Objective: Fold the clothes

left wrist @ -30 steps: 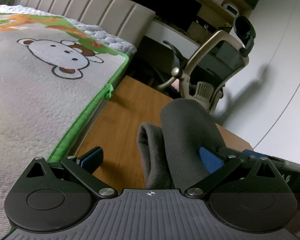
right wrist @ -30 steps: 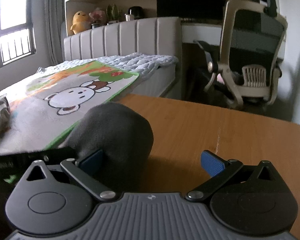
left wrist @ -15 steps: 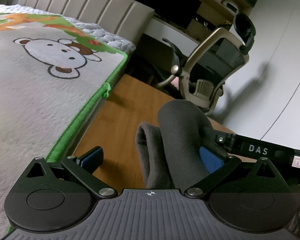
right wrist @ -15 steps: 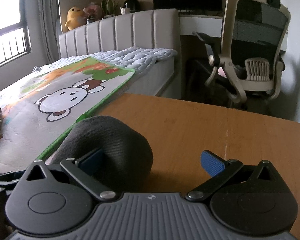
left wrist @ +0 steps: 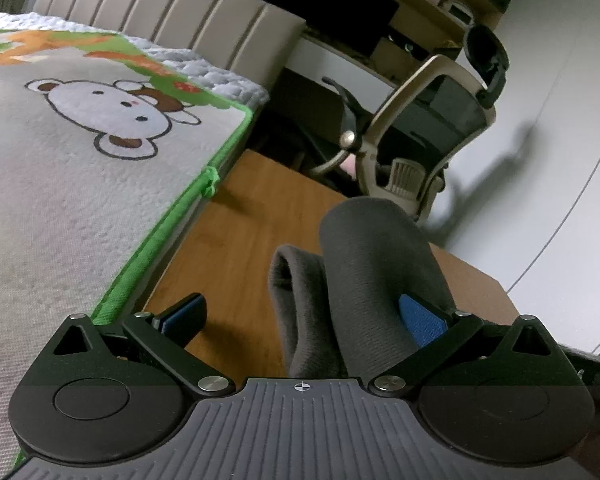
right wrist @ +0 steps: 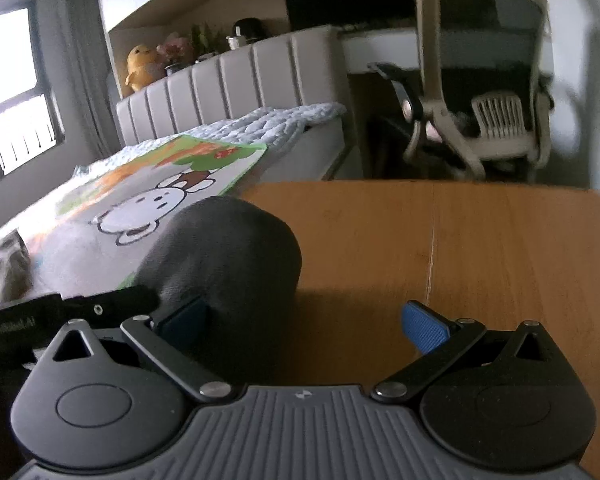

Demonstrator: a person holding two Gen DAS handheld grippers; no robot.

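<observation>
While spread, both tools flank grey garment (left wrist: 380, 280).

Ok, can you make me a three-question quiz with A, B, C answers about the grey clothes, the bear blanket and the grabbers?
1. Where is the grey garment?
A. on the chair
B. over the wooden table
C. on the bed

2. What colour is the bear blanket's edge?
A. green
B. red
C. purple

3. How is the right gripper?
A. shut
B. out of view
C. open

Answers: B, wood shows under the cloth; A, a green border runs along it; C, its blue pads stand wide apart. The left gripper is open too.
</observation>
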